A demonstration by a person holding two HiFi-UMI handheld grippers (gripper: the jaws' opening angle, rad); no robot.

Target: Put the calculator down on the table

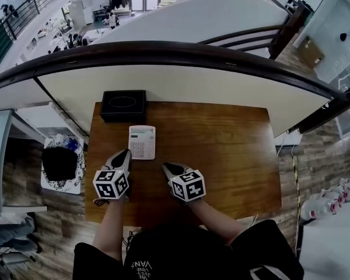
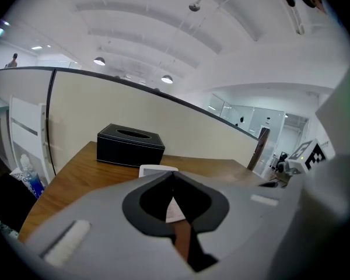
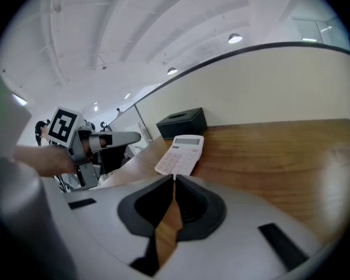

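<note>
white calculator (image 1: pixel 142 142) lies flat on the table (image 1: pixel 221 150), long axis running 12 to 6. left gripper (image 1: pixel 126 153), jaws pressed together and empty, sits just at its 7 o'clock, nearer than the right gripper (image 1: pixel 166 167), likewise closed on nothing, at 5.

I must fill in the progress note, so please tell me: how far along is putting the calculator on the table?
Done: the calculator lies flat on the wooden table, near the black box. In hand: nothing; the left gripper and the right gripper are both shut and empty. Left: nothing visible, the job looks finished.
</note>
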